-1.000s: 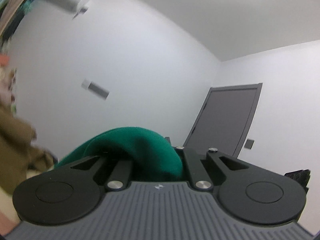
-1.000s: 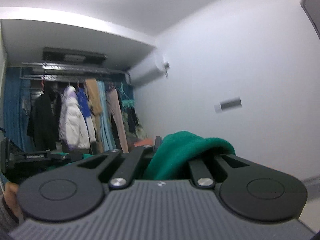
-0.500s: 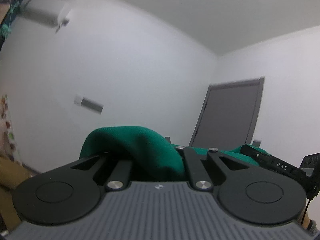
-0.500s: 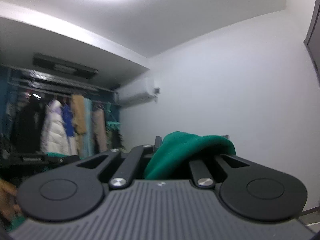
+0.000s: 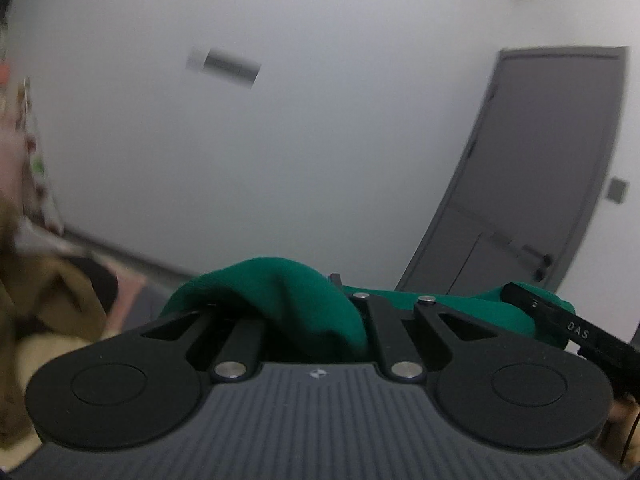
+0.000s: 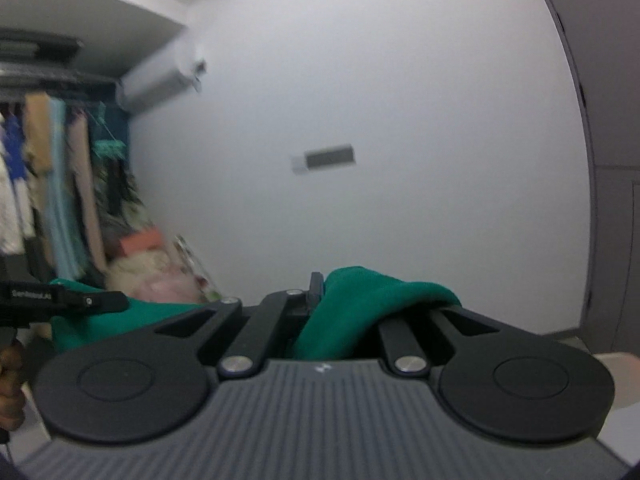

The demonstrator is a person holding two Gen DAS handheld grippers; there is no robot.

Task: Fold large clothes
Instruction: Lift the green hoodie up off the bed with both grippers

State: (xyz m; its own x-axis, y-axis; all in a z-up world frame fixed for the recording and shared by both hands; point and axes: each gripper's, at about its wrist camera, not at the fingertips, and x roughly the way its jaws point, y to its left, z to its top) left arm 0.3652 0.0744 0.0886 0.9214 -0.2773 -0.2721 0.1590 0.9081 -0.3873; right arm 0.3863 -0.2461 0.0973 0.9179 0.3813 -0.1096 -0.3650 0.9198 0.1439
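A green garment (image 5: 296,304) bunches over my left gripper (image 5: 340,292), whose jaws are shut on the cloth. The fabric stretches right to the other gripper (image 5: 560,320) at the frame's edge. In the right wrist view the same green garment (image 6: 360,308) is folded over my right gripper (image 6: 320,296), also shut on it, and the cloth runs left to the left gripper (image 6: 60,300), held by a hand (image 6: 10,384). Both fingertips are mostly buried in fabric. The garment hangs below, out of sight.
A white wall with a small vent (image 5: 228,66) faces me. A grey door (image 5: 532,184) stands to the right. A rail of hanging clothes (image 6: 52,184) and an air conditioner (image 6: 160,84) are at the left. Tan cloth (image 5: 44,312) lies low left.
Both grippers have swung down and across the room with the green garment still clamped; the ceiling has dropped out of view and the floor edge and door now show lower.
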